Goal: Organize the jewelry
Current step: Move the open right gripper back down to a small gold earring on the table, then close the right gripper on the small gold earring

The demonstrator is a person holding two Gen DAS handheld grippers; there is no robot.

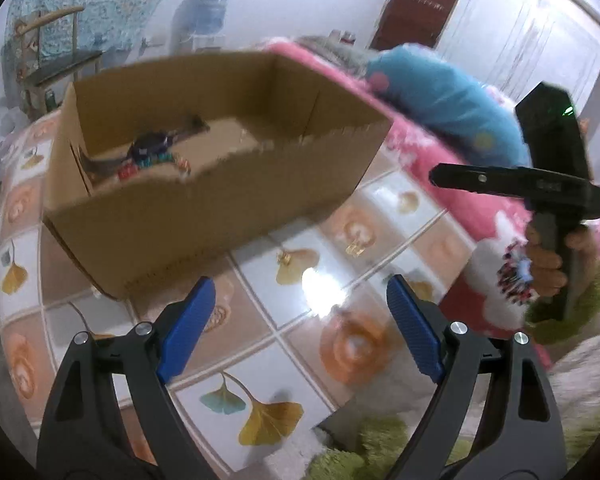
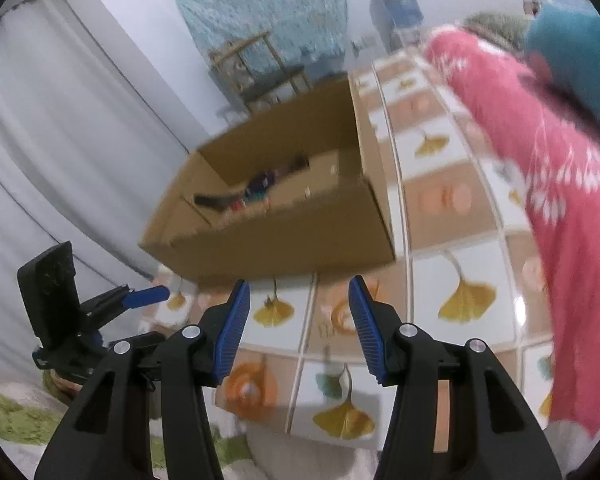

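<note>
While wide apart, both tools (image 1: 300,308) (image 2: 300,312) unladen

Motion blur smears the jewelry (image 1: 152,152) inside the cardboard box (image 1: 204,208).

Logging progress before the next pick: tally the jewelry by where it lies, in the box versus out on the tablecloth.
In the cardboard box: 1 wristwatch, plus beaded pieces too blurred to count.
On the tablecloth: 2 small gold pieces.
Total countable: 3.

i'm in a home bedroom. a pink floral blanket (image 1: 452,184) lies beside me. a brown wooden door (image 1: 416,4) and blue water-cooler bottle (image 1: 210,4) stand behind.
</note>
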